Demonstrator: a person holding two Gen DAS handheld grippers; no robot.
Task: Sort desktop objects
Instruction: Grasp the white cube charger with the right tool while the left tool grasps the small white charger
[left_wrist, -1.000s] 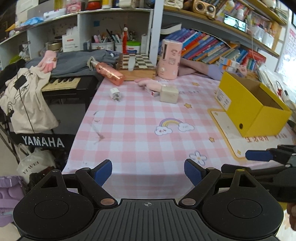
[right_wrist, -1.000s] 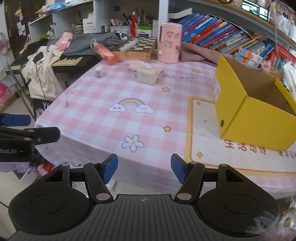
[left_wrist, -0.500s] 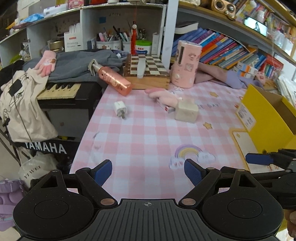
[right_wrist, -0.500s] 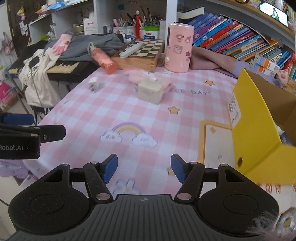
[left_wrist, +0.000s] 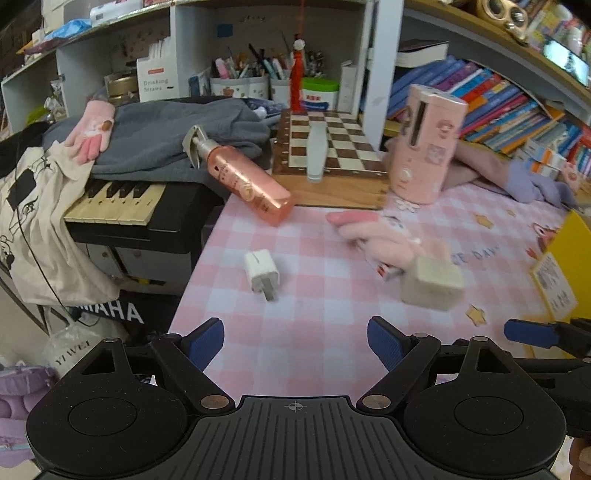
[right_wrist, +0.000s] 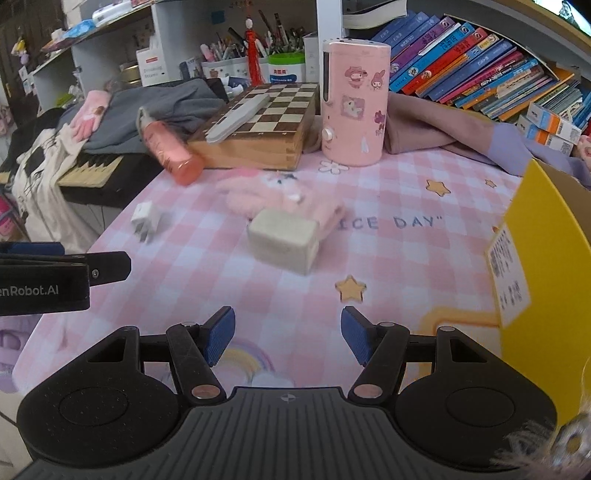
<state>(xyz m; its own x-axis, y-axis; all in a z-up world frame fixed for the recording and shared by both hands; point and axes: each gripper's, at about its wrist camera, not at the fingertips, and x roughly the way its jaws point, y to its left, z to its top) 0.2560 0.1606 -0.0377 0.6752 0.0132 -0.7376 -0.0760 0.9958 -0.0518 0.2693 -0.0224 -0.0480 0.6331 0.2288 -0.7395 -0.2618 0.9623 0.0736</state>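
On the pink checked tablecloth (left_wrist: 314, 325) lie a white plug charger (left_wrist: 261, 274) (right_wrist: 144, 220), a beige block (left_wrist: 431, 282) (right_wrist: 283, 240), a pink glove (left_wrist: 376, 233) (right_wrist: 273, 195) and a pink spray bottle (left_wrist: 243, 181) (right_wrist: 168, 151). A yellow box (right_wrist: 546, 266) (left_wrist: 570, 258) stands open at the right. My left gripper (left_wrist: 295, 345) is open over the cloth, just short of the charger, with nothing between its fingers. My right gripper (right_wrist: 288, 336) is open and empty, a little short of the beige block.
A chessboard box (left_wrist: 328, 166) with a white tube on it and a tall pink canister (left_wrist: 424, 147) stand at the back. A keyboard (left_wrist: 122, 206) with clothes on it sits off the table's left edge. Shelves with books and pen cups line the far side.
Both grippers have moved forward over the table, so the charger, the block and the glove are much nearer. The jaws keep the same gaps, and nothing was picked up.
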